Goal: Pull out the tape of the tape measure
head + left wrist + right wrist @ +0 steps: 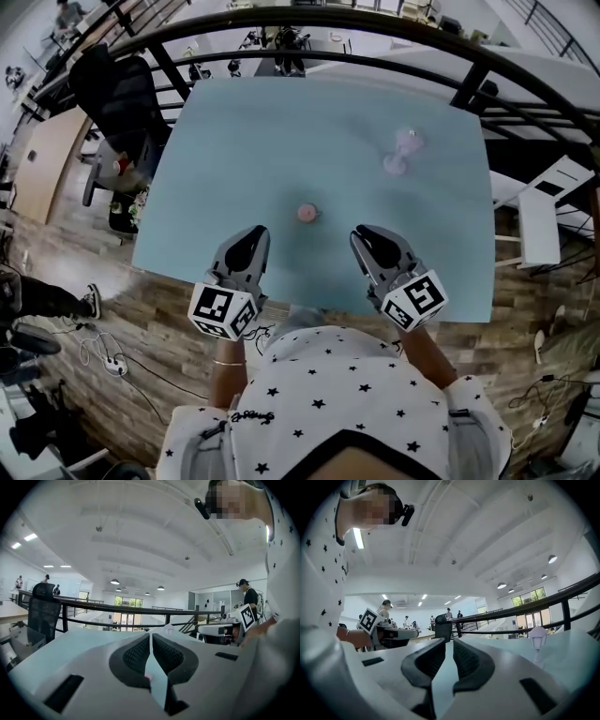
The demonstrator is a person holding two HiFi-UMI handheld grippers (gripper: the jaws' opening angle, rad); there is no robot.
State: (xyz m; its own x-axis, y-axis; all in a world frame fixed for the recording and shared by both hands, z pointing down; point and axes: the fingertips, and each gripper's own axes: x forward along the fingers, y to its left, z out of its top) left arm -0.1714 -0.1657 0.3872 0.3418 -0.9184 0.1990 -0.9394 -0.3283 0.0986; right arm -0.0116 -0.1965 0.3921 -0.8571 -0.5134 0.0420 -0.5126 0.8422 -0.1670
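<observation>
A small pink tape measure (307, 213) sits on the blue table (234, 141), just beyond the two claws and between them, touched by neither. The left claw (254, 232) is closed tight and empty. The right claw (365, 232) stands a narrow slit apart, with nothing in it. A pale object (403, 152) lies farther back, to the right.

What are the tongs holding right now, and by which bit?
Nothing. The left tongs and right tongs are both empty; the little pink tape measure lies untouched on the table ahead of them.
</observation>
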